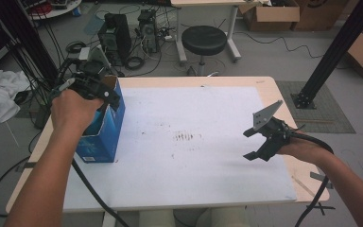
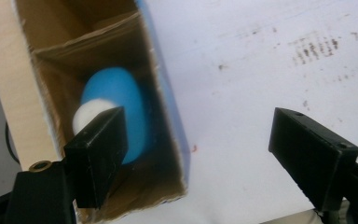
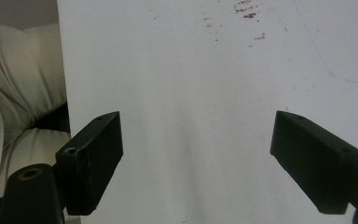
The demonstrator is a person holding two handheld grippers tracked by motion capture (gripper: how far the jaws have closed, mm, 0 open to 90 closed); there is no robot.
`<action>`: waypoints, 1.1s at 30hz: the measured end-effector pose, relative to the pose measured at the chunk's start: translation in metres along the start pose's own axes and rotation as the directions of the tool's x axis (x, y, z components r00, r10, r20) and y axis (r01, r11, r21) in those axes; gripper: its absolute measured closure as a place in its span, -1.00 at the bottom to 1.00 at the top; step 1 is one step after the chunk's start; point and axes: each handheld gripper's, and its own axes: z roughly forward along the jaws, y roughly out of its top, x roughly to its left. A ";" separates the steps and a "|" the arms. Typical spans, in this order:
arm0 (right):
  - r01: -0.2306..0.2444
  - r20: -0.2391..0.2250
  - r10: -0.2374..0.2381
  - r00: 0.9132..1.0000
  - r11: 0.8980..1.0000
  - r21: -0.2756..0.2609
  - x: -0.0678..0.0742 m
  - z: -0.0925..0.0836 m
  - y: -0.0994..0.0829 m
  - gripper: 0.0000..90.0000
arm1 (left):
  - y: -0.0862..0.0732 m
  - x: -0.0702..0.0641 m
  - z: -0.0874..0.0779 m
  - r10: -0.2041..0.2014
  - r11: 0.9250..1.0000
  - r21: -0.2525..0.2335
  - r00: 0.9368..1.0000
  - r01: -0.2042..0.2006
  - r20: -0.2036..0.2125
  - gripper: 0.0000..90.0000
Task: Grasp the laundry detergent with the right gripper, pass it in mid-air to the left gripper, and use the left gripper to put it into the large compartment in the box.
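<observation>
Left gripper [image 2: 196,140], jaws spread wide and empty, poised over the open top of the blue carton [image 1: 103,130], apparently so a release lands inside; blue object with white end [image 2: 116,109] lies down in the carton, clear of both jaws, judged already deposited; carton stands upright at the left edge of the white sheet [image 1: 203,142], within easy reach of that hand; right gripper [image 1: 257,142], jaws likewise apart and holding nothing, hovers idle over the sheet's right side, out of the way; sheet bears small dark smudges [image 1: 186,137] near centre, laid on a pale wooden table [image 1: 264,81]; beyond, a black stool [image 1: 203,40], computer towers [image 1: 116,35], cardboard boxes [image 1: 274,13], cables on grey floor.
</observation>
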 end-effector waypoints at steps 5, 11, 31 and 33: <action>-0.006 0.002 0.006 1.000 1.000 0.002 0.000 -0.001 0.000 -0.63 | 0.010 -0.016 -0.001 0.049 0.999 -0.006 0.999 -0.048 0.008 -0.55; -0.011 0.004 0.011 1.000 1.000 0.003 0.000 -0.001 -0.001 -0.63 | 0.020 -0.039 -0.001 0.124 0.992 -0.016 0.992 -0.124 0.021 -0.55; -0.019 -0.001 0.019 1.000 1.000 0.017 -0.004 0.002 0.007 -0.63 | 0.047 -0.081 0.018 0.248 0.968 0.009 0.966 -0.249 0.068 -0.55; -0.021 -0.002 0.021 1.000 1.000 0.018 -0.005 0.003 0.007 -0.63 | 0.049 -0.082 0.020 0.255 0.967 0.014 0.965 -0.256 0.068 -0.55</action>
